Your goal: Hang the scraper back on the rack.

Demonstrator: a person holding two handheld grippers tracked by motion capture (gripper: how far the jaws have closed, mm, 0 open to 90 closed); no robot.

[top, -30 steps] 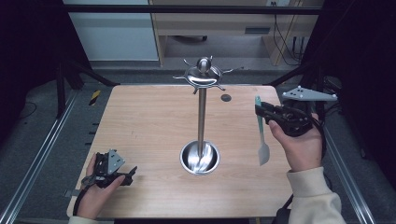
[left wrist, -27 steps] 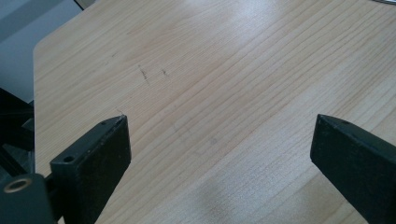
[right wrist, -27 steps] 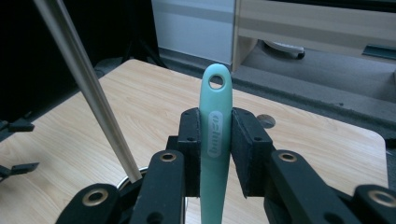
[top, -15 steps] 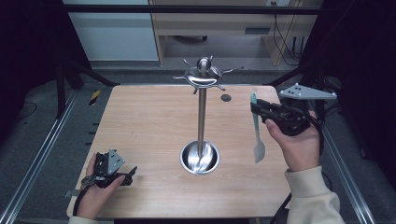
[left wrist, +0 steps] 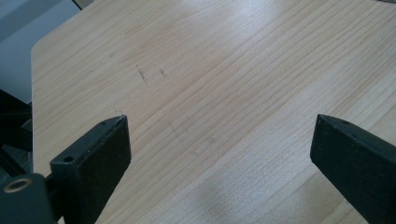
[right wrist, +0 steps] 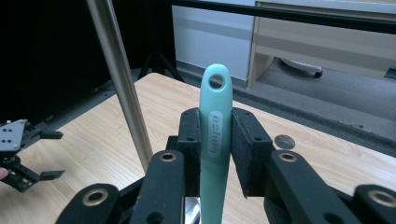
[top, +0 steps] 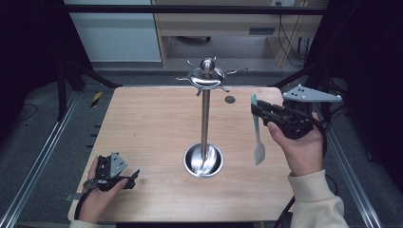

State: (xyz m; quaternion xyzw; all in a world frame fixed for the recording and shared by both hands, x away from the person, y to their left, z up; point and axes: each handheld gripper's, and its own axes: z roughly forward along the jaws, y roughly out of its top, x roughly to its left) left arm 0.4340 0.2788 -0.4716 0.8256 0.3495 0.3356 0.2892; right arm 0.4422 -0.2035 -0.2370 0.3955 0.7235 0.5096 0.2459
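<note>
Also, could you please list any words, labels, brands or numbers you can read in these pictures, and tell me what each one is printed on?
Raised lettering in an oval badge on the mint-green plastic spatula handle, clamped between the right gripper jaws: it runs sideways along the handle and is too unclear to read with confidence.
No other text is legible on the light wooden table, the tall polished steel utensil stand or the left gripper.

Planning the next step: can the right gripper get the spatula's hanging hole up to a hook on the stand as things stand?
Probably yes. The right gripper holds the spatula hole-end up beside the stand, and nothing lies between it and the hooks above.
</note>
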